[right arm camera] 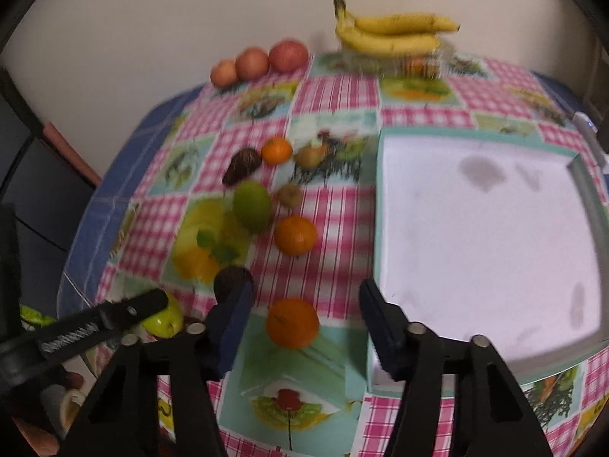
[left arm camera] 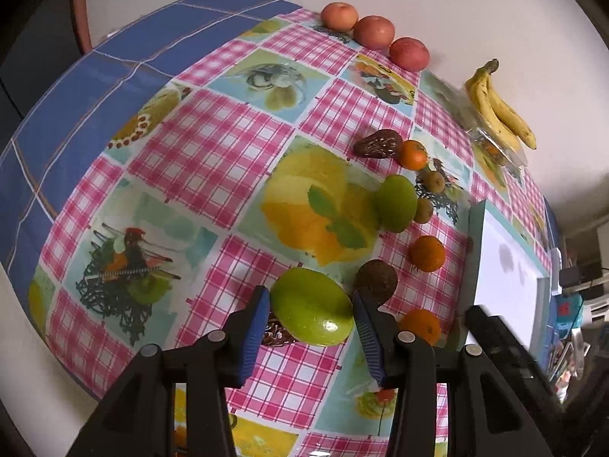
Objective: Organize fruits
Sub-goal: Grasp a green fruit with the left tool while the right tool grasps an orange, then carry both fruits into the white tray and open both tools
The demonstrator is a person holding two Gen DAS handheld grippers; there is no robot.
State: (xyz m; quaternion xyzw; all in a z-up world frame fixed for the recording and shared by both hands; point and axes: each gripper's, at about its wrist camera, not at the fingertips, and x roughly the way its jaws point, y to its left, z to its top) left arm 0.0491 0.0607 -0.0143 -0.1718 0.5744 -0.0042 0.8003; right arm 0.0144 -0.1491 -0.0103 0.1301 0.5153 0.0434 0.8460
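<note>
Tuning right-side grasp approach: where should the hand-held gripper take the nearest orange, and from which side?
Grip the nearest orange across its widest middle, coming straight forward and down. It is round, sits alone on the tablecloth, and already lies between the open fingers of the right hand-held gripper. The white tray stands close on the right.

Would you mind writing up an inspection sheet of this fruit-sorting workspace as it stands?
Surface: table under a pink-checked fruit-print cloth, blue cloth beneath at the far left.
Job's things: three red apples in a row and bananas by the wall; two green fruits, three oranges, two kiwis and dark brown fruits loose mid-table; white tray holds no fruit.
Clutter: clear plastic packaging under the bananas.
Grippers: left hand-held gripper straddles the near green fruit, pads at its sides, grip not confirmed; right hand-held gripper open around the near orange.
Cables: nothing seen.
Surroundings: plain wall behind; blurred household items at the right edge.
</note>
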